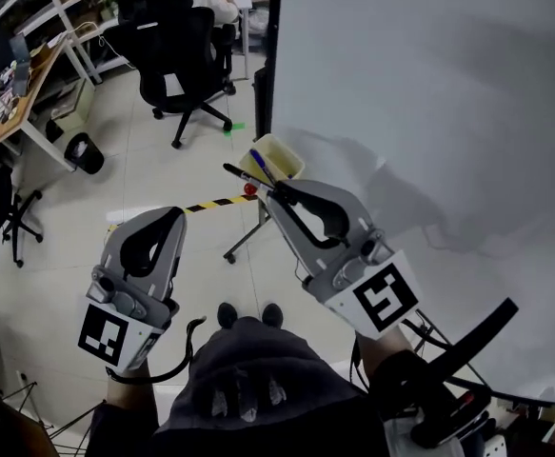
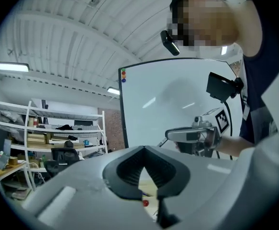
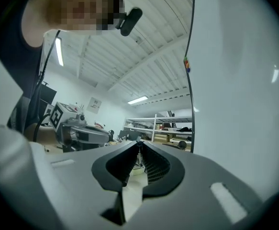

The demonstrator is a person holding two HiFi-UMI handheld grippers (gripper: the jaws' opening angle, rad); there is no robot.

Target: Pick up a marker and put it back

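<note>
The right gripper (image 1: 275,190), pinching the black marker (image 1: 245,173), should tip it gently into the yellow tray (image 1: 287,156) at 12 o'clock, while the left gripper (image 1: 173,214) is closed and empty.

The marker (image 1: 245,174) is partly hidden by the right gripper (image 1: 276,191).

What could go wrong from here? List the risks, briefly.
The thin black marker seems pinched near one end by the fingers of the right gripper, sticking out sideways; it could pivot or slip out. The small pale yellow tray already holds a blue marker, so the put-back might miss or knock it.
</note>
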